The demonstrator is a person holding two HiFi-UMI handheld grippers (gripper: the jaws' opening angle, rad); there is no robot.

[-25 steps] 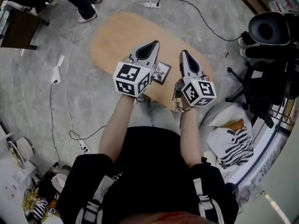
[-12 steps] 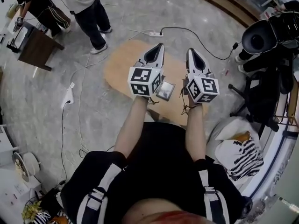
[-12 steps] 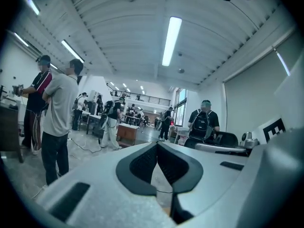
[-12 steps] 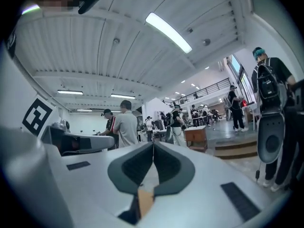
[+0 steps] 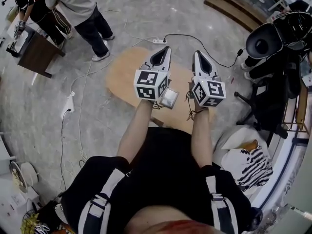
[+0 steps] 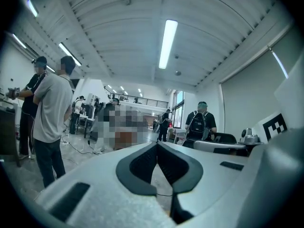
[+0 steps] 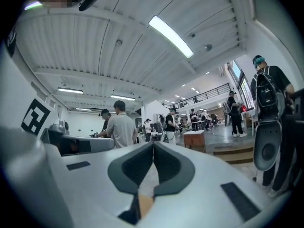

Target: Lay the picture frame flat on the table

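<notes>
A small silver picture frame (image 5: 170,98) sits on the light wooden oval table (image 5: 122,71), partly hidden behind my left gripper's marker cube; I cannot tell whether it stands or lies flat. My left gripper (image 5: 164,50) (image 6: 157,144) hovers above the table, jaws shut with nothing between them. Beside it on the right, my right gripper (image 5: 197,54) (image 7: 153,144) is also shut and empty. Both gripper views point level across the room and show neither the frame nor the table.
Two people (image 5: 78,6) stand by a dark desk (image 5: 36,52) at the upper left. A power strip (image 5: 158,41) and cables lie on the floor beyond the table. A black chair and gear (image 5: 273,43) crowd the right side, with a striped bag (image 5: 248,165) below.
Both grippers have lifted and moved slightly farther out over the table, staying shut. The head view has swung, bringing the people at upper left into sight.
</notes>
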